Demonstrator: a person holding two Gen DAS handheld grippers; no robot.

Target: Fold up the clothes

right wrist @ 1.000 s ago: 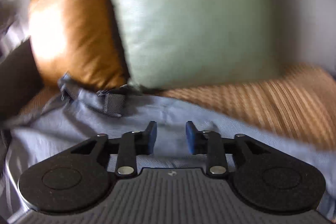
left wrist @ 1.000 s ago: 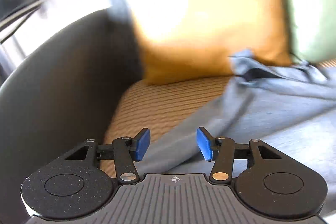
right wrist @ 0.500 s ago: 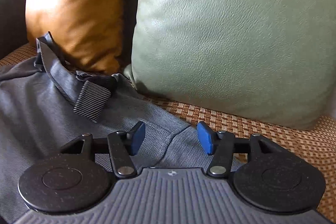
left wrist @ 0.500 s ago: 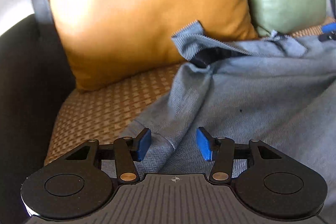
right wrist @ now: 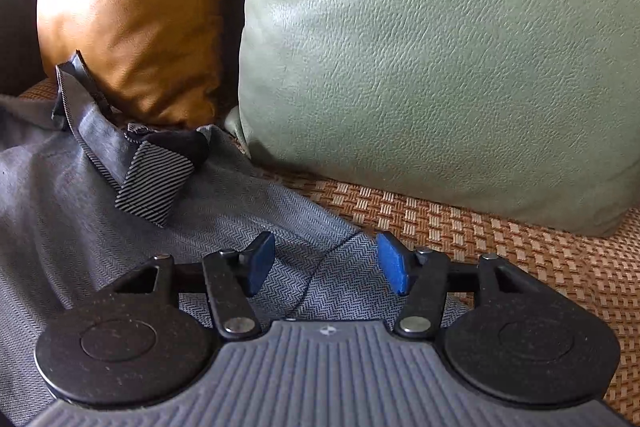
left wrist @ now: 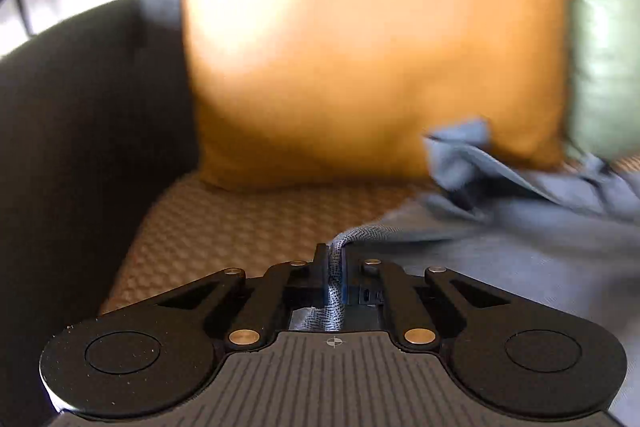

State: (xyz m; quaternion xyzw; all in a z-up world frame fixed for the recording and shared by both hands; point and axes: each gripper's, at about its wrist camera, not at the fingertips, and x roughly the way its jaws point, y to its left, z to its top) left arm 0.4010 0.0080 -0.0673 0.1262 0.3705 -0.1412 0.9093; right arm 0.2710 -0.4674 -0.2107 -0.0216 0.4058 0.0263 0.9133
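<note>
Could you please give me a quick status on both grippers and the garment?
Left gripper shut on garment edge. Right gripper open, jaws over the cloth, not gripping. Cushions behind; nothing in the way.

The left hand-held gripper (left wrist: pixel 330 279) points steeply downward, its jaws clamped together on a fold of grey cloth (left wrist: pixel 335 291). The right hand-held gripper (right wrist: pixel 326 265) also tilts downward, blue pads (right wrist: pixel 259 263) spread apart, gripping nothing.

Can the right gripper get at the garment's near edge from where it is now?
Probably yes: the right gripper is open with the grey garment lying between its pads, nothing covering the cloth.
</note>
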